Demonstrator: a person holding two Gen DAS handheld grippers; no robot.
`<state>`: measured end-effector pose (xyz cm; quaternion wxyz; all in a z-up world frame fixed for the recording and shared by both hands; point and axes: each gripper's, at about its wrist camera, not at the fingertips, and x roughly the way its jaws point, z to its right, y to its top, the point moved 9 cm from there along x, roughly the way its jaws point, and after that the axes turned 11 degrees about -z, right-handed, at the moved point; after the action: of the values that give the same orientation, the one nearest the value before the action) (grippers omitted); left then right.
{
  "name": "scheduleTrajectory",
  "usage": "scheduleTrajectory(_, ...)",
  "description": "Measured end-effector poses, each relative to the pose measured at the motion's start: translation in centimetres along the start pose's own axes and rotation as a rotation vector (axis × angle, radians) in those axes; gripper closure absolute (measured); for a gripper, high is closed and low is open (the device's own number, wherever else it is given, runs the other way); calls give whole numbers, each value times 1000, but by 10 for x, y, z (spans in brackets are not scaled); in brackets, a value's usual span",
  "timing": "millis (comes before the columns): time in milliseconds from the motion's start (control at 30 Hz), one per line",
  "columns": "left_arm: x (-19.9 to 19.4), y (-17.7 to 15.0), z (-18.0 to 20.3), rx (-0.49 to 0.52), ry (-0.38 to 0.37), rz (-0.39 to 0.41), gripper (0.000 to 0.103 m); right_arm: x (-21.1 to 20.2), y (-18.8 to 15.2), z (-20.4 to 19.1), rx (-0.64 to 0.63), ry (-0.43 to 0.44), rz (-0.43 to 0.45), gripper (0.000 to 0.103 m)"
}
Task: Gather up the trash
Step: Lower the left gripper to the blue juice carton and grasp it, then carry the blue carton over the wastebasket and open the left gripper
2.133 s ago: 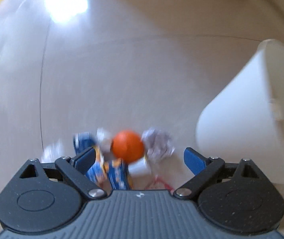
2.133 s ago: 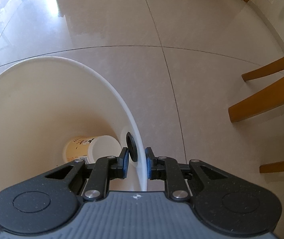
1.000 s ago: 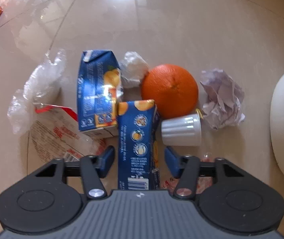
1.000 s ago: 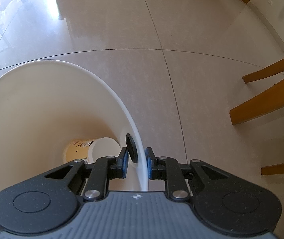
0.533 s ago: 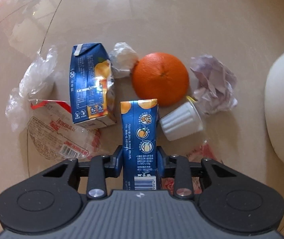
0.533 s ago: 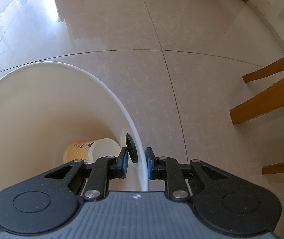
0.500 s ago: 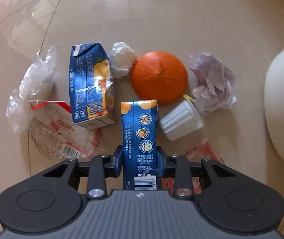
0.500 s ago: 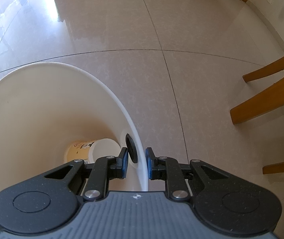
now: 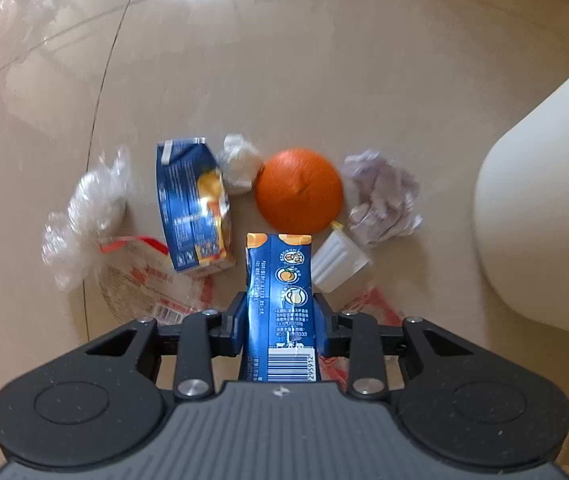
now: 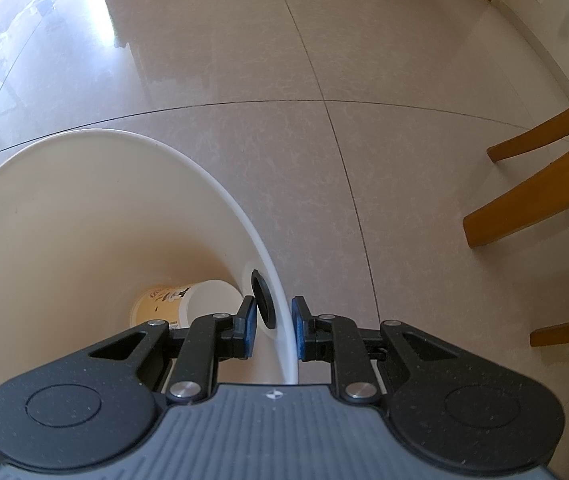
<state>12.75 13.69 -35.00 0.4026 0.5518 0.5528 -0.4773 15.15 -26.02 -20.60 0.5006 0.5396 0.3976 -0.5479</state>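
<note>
Juice carton (image 9: pixel 280 292) clamped in left tool (image 9: pixel 279 322), above floor litter.

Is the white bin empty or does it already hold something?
Not empty. Deep inside the white bin, a paper cup lies at the bottom. Nothing else shows in the visible part.

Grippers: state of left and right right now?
Left gripper: closed on the blue juice carton.
Right gripper: closed on the rim of the white bin.
</note>
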Motion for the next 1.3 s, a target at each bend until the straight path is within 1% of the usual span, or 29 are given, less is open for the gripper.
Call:
scheduleTrajectory(233, -52, 13, 12, 94, -16, 44, 72, 0, -1, 0, -3, 0, 0, 81)
scheduleTrajectory(433, -115, 24, 39, 224, -40, 90, 72, 0, 0, 1, 0, 1, -3, 81)
scheduleTrajectory(500, -141, 25, 51, 278, -35, 98, 72, 0, 0, 1, 0, 0, -3, 81)
scheduleTrajectory(567, -170, 25, 67, 343, -40, 124, 72, 1, 0, 1, 0, -2, -1, 81)
scheduleTrajectory(667, -208, 25, 91, 422, -74, 165, 72, 1, -2, 1, 0, -1, -2, 81)
scheduleTrajectory(833, -254, 26, 138, 517, -147, 228, 72, 1, -2, 3, 1, 3, -2, 81)
scheduleTrajectory(933, -266, 27, 165, 560, -181, 262, 71, 1, -2, 4, 1, 4, -1, 81)
scheduleTrajectory(1067, -257, 31, 190, 590, -194, 263, 71, 1, -2, 5, 0, 8, 0, 81)
scheduleTrajectory(1100, -254, 31, 195, 597, -199, 263, 69, 2, -3, 5, 0, 10, 0, 81)
scheduleTrajectory(1133, -251, 31, 199, 605, -209, 260, 54, 2, -3, 6, 1, 11, 0, 81)
scheduleTrajectory(1167, -250, 31, 201, 607, -219, 269, 30, 2, -3, 6, 2, 12, -1, 81)
scheduleTrajectory(1233, -253, 30, 202, 591, -208, 320, 10, 2, -3, 7, 1, 13, 0, 81)
scheduleTrajectory(1300, -255, 31, 200, 593, -183, 371, 10, 2, -3, 7, 1, 15, 1, 81)
